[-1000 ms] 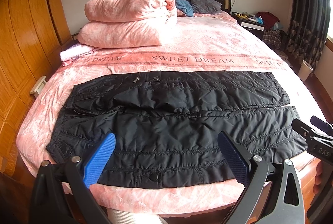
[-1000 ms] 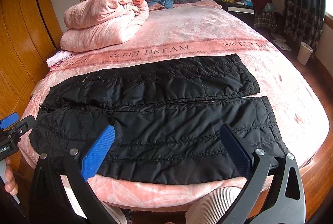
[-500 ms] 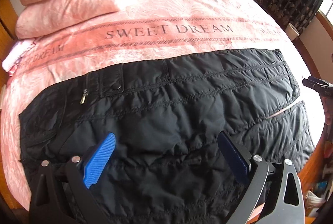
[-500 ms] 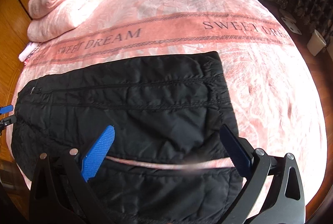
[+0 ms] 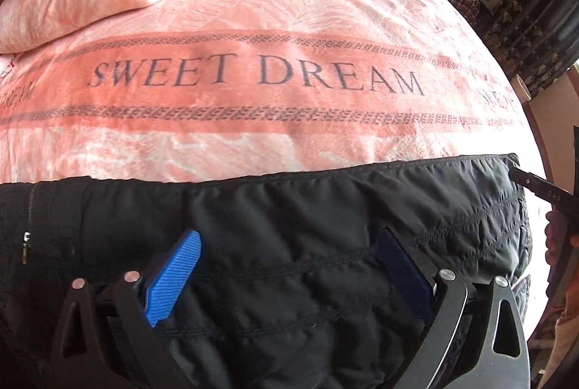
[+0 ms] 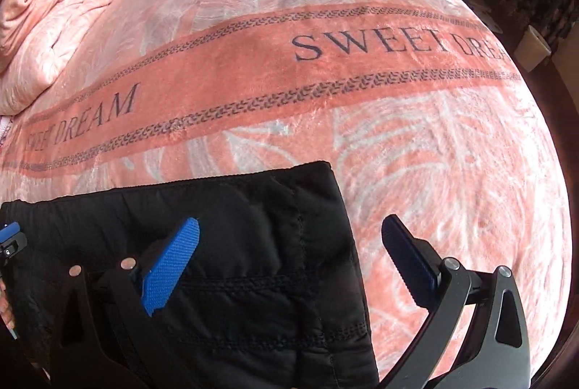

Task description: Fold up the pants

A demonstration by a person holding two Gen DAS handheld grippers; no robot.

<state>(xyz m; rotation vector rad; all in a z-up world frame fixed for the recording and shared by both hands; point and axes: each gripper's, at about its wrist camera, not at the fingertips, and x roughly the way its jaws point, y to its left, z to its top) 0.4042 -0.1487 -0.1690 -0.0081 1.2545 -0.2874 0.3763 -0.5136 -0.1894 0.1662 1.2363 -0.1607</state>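
— Between the left gripper's pads, what do you see?

— Only the black pants. The jaws stand wide apart, with nothing clamped, low over the quilted cloth. A zip pull shows at the far left of that view.

— And the right gripper?

— Its jaws are spread too, with nothing held. Its left pad sits over the pants; the other pad is over bare blanket, so the cuff edge of the leg runs between the two.

— Are the pads touching the cloth?

— Hard to say from these angles; they look very close, possibly just above it.

— Where do the pants lie?

— Flat on the pink blanket of the bed, at the near side, lengthwise left to right. Their far edge runs just short of the band that reads SWEET DREAM.

— Can each gripper see the other?

— Yes. In the left view the right gripper's black tip is at the leg's far corner, with a hand behind it. In the right view the left gripper shows as a blue and black bit at the left margin.

— Anything further out?

— A rolled pink quilt at the head end, well apart from the pants, and dark curtains at the right.
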